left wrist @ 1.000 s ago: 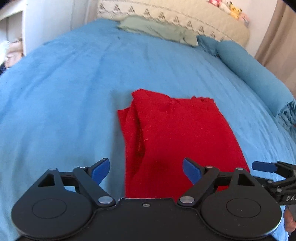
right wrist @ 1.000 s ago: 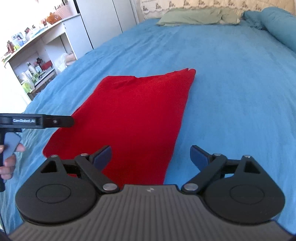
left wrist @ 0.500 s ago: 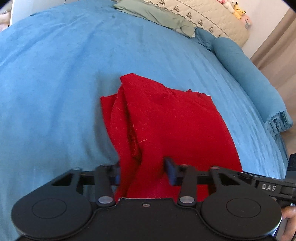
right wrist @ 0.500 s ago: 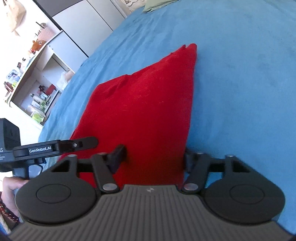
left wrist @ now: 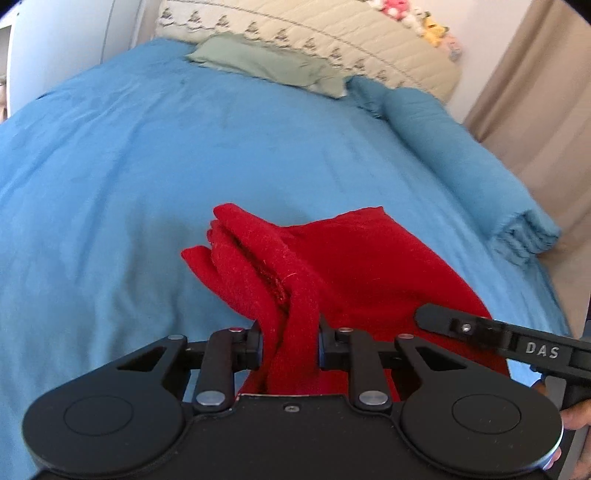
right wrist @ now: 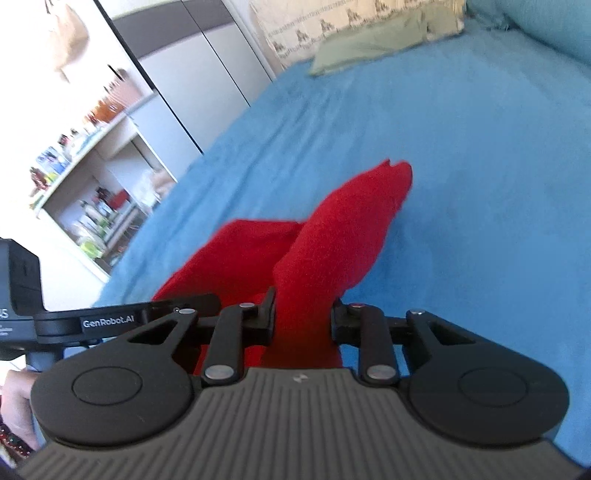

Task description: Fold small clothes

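Observation:
A red cloth point(left wrist: 354, 266) lies on the blue bed point(left wrist: 147, 177). My left gripper point(left wrist: 290, 345) is shut on its near left edge, which bunches up between the jaws. My right gripper point(right wrist: 303, 317) is shut on the near right edge of the same red cloth point(right wrist: 332, 236). Both edges are lifted off the bed while the far end still rests on it. The right gripper's finger point(left wrist: 480, 328) shows at the right of the left wrist view, and the left gripper's body point(right wrist: 107, 317) at the left of the right wrist view.
A green pillow point(left wrist: 266, 64) lies at the head of the bed against a beige headboard point(left wrist: 314, 33). A rolled blue blanket point(left wrist: 461, 155) lies along the right side. White shelves with bottles point(right wrist: 85, 177) and a wardrobe point(right wrist: 192, 74) stand to the left of the bed.
Both grippers have gone from open above the flat cloth to shut on its near edge. They have lifted that edge, so the cloth now bunches and rises off the bed.

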The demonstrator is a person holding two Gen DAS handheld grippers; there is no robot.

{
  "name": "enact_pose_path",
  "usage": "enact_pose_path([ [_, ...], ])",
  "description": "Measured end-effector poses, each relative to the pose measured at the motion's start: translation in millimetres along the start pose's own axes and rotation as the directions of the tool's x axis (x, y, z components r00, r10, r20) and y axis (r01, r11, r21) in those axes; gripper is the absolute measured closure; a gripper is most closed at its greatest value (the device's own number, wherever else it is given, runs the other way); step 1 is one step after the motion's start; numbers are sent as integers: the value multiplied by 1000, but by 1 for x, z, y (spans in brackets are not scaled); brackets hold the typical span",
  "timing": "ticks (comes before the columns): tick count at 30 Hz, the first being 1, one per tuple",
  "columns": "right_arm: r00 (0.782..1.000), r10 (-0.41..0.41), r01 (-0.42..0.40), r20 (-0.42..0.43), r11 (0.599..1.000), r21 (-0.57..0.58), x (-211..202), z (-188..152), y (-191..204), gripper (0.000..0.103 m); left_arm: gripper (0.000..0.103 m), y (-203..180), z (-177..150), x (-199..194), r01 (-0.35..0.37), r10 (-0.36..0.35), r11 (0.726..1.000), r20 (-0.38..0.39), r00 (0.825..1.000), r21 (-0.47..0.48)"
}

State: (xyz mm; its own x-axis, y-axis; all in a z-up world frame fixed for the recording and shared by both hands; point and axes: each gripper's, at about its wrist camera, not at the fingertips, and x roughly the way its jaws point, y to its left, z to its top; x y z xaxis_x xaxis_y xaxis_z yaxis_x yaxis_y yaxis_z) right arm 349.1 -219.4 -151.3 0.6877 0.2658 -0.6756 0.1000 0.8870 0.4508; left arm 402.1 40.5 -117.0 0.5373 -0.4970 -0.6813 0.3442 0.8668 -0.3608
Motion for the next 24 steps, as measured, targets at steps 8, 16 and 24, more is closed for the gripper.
enact_pose_path([
  [8, 998, -33, 34, 52, 999, -37, -114, -54, -41, 63, 76, -81, -90, -6, 54, -54, 999, -26, 998, 6],
  [16, 989, -146, 146, -21, 989, -6, -125, -123, -95, 34, 23, -88, -138, -4, -145, 144, 989, 19, 989, 26],
  [24, 940, -284, 323, 188, 918, -230, -133, -101, -57, 0, 6, -81, -102, 11, -229, 226, 973, 61, 972, 38],
])
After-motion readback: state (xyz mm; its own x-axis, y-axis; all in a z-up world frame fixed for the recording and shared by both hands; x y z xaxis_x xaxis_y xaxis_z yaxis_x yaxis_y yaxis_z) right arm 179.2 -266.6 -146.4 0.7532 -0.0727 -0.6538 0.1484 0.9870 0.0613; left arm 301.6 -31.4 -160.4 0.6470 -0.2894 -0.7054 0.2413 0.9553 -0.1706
